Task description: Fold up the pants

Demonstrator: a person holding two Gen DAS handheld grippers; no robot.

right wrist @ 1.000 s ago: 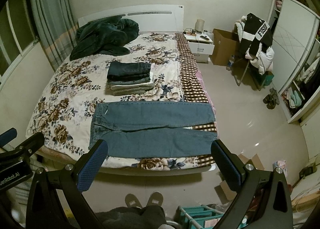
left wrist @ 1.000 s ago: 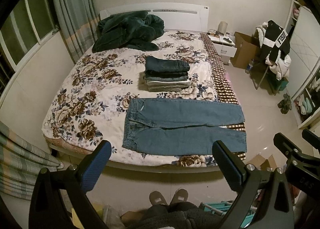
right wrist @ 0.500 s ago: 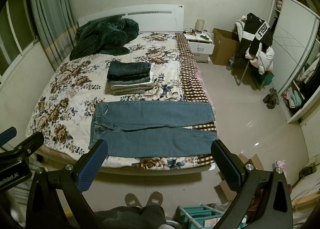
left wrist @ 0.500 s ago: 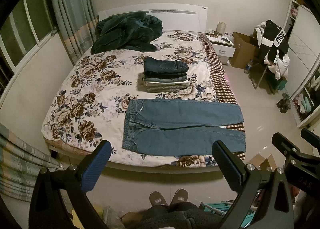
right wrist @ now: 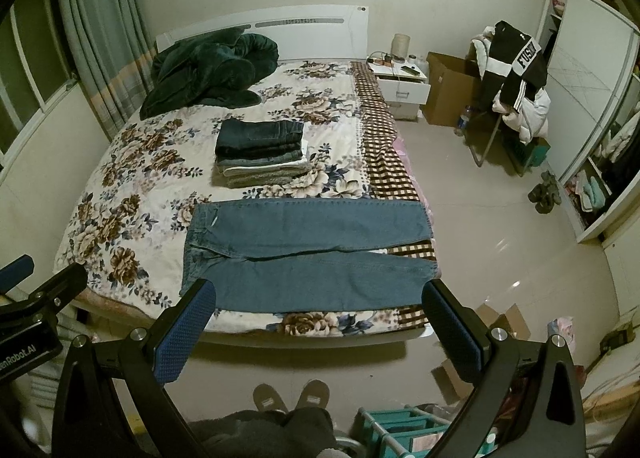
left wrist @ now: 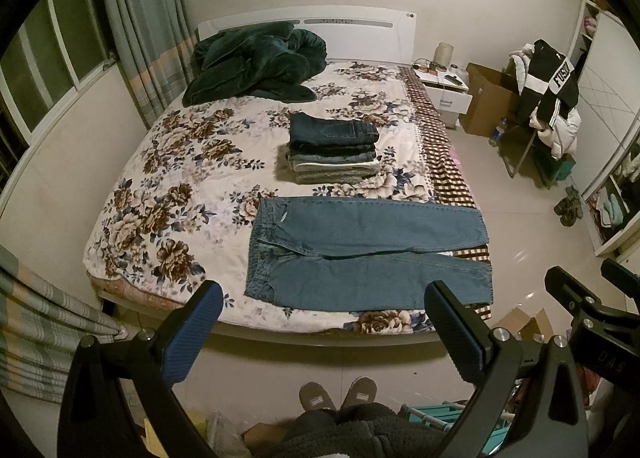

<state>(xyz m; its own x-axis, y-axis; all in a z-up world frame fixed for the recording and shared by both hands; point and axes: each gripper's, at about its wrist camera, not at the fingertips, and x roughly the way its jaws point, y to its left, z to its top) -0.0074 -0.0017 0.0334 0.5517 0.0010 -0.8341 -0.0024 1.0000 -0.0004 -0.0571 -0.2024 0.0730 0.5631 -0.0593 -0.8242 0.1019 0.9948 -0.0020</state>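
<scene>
A pair of blue jeans (left wrist: 360,250) lies spread flat across the near end of the bed, waist to the left, legs to the right; it also shows in the right wrist view (right wrist: 304,250). Behind it sits a stack of folded pants (left wrist: 334,148), which the right wrist view (right wrist: 260,152) shows too. My left gripper (left wrist: 320,322) is open and empty, held in the air in front of the bed's foot. My right gripper (right wrist: 320,318) is open and empty, beside it to the right, also short of the bed.
The bed (left wrist: 192,162) has a floral cover and a dark green blanket (left wrist: 256,62) at the headboard. A nightstand (left wrist: 444,86), cardboard box, chair with clothes (left wrist: 548,98) and wardrobe stand on the right. The person's slippers (left wrist: 338,394) are below.
Both grippers have drifted very slightly; the view barely shifts. The jeans and stack have not moved. Both grippers stay open.
</scene>
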